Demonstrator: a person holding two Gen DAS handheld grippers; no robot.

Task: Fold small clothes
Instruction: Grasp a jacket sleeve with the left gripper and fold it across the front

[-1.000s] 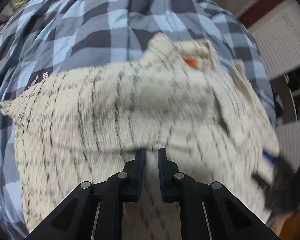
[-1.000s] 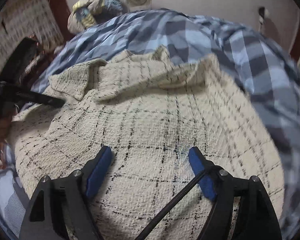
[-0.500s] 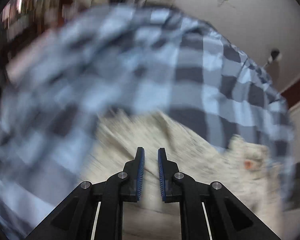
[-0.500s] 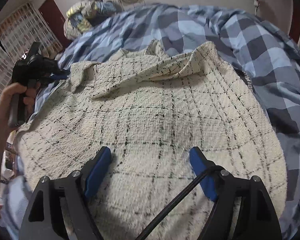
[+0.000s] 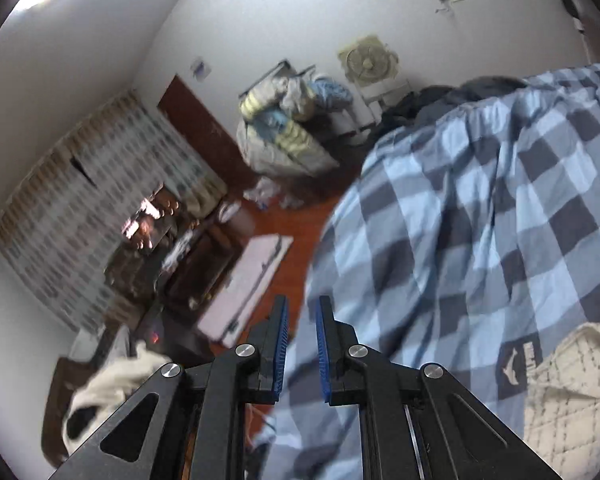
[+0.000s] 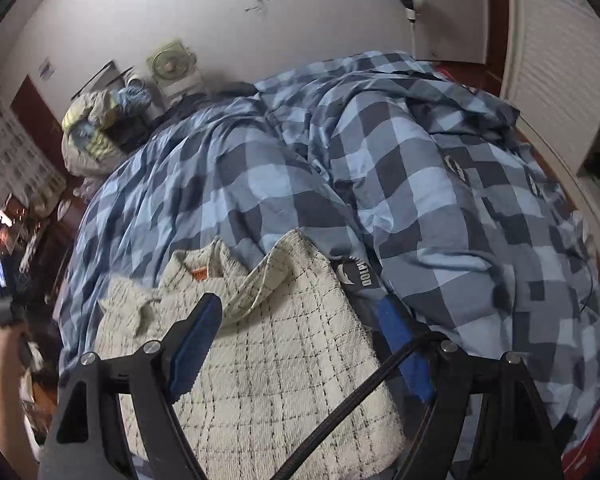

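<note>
The garment (image 6: 268,360), a cream knit piece with a thin dark check and a small orange label at the neck, lies on the bed (image 6: 440,208), which is covered by a blue and grey checked duvet. In the right wrist view it lies flat in the foreground, its collar end and one loosely turned fold toward the far side, a printed duvet patch just beside its right edge. The right gripper (image 6: 300,344) hangs over the garment with its blue-padded fingers (image 6: 196,340) set wide and nothing between them; no contact with the cloth can be seen. The left gripper (image 5: 300,348) points off the bed's edge toward the floor and a cluttered corner of the room; its fingers (image 5: 280,348) stand narrow, almost together, with nothing between them. In that view only a corner of the garment shows at lower right, well apart from the fingers. At the left edge of the right wrist view, a person's forearm (image 6: 8,392) is raised beside the bed. A pile of bedding (image 6: 96,128) and a fan (image 6: 172,68) stand against the far wall.
</note>
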